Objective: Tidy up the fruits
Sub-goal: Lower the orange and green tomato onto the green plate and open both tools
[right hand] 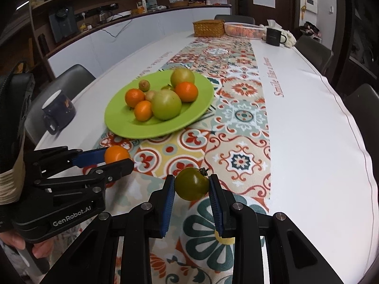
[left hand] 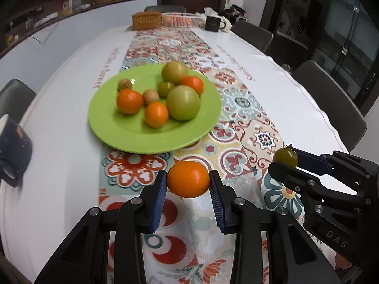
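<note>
Orange (left hand: 188, 179) pinched between the pads of the left gripper (left hand: 187, 187), lifted clear of the table (left hand: 61, 165), near of the plate (left hand: 132, 139). Small green tomato (right hand: 191, 184) clamped likewise in the right gripper (right hand: 192, 189), just right of it. Eight fruits already heaped on the plate: three oranges, greens large and small, two brownish ones. Judged nearly done; only these two left to set down. No loose fruit seen elsewhere. Far basket's (left hand: 181, 20) contents too blurred to name; left mug (right hand: 59, 108) smeared.
</note>
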The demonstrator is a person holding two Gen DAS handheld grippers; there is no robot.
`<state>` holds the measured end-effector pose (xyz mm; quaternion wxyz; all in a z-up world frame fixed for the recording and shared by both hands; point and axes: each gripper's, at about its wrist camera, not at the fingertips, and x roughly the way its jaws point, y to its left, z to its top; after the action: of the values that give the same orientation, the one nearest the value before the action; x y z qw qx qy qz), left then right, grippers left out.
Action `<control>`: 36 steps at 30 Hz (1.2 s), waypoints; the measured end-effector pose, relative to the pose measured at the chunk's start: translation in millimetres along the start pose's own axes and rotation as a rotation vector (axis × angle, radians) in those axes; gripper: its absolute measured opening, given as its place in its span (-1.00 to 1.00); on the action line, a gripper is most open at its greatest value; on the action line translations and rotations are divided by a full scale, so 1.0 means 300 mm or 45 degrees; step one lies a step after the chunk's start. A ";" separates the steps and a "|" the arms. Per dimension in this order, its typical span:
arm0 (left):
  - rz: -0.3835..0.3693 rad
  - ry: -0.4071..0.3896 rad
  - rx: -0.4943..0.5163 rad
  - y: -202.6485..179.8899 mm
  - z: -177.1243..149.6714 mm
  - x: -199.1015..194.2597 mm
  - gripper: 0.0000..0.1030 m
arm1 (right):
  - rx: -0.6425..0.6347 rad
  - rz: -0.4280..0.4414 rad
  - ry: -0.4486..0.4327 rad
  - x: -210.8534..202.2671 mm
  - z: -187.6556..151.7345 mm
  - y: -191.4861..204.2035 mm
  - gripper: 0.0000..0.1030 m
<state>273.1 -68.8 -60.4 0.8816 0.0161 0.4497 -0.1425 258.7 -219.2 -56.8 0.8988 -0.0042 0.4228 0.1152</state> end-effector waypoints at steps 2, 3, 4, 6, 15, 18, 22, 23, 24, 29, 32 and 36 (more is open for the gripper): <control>0.012 -0.028 0.008 0.006 0.004 -0.036 -0.30 | -0.015 0.006 -0.019 -0.021 0.013 0.015 -0.42; 0.024 -0.038 0.012 0.008 0.006 -0.051 -0.30 | -0.020 0.008 -0.026 -0.028 0.018 0.021 -0.42; 0.030 -0.046 0.013 0.008 0.008 -0.062 -0.30 | -0.027 0.010 -0.035 -0.038 0.024 0.028 -0.42; 0.030 -0.072 0.008 0.018 0.013 -0.096 -0.30 | -0.042 0.017 -0.055 -0.061 0.037 0.044 -0.42; 0.046 -0.176 0.005 0.044 0.048 -0.214 -0.30 | -0.099 0.027 -0.145 -0.142 0.098 0.107 -0.42; 0.057 -0.203 0.010 0.052 0.063 -0.239 -0.30 | -0.114 0.027 -0.179 -0.163 0.126 0.126 -0.42; 0.067 -0.240 0.010 0.065 0.091 -0.272 -0.30 | -0.136 0.025 -0.224 -0.187 0.171 0.149 -0.42; 0.069 -0.250 0.011 0.070 0.101 -0.279 -0.30 | -0.139 0.025 -0.231 -0.191 0.177 0.153 -0.42; 0.070 -0.258 0.010 0.074 0.109 -0.284 -0.30 | -0.145 0.025 -0.243 -0.195 0.189 0.158 -0.42; 0.083 -0.293 -0.005 0.099 0.158 -0.303 -0.30 | -0.169 0.024 -0.280 -0.201 0.244 0.174 -0.42; 0.091 -0.309 -0.001 0.111 0.191 -0.304 -0.30 | -0.173 0.028 -0.290 -0.190 0.278 0.176 -0.42; 0.108 -0.316 0.013 0.124 0.238 -0.282 -0.30 | -0.177 0.043 -0.291 -0.154 0.326 0.172 -0.42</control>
<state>292.4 -24.2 46.0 0.9356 0.0219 0.3353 -0.1082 293.7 -168.1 45.8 0.9366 -0.0462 0.3086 0.1592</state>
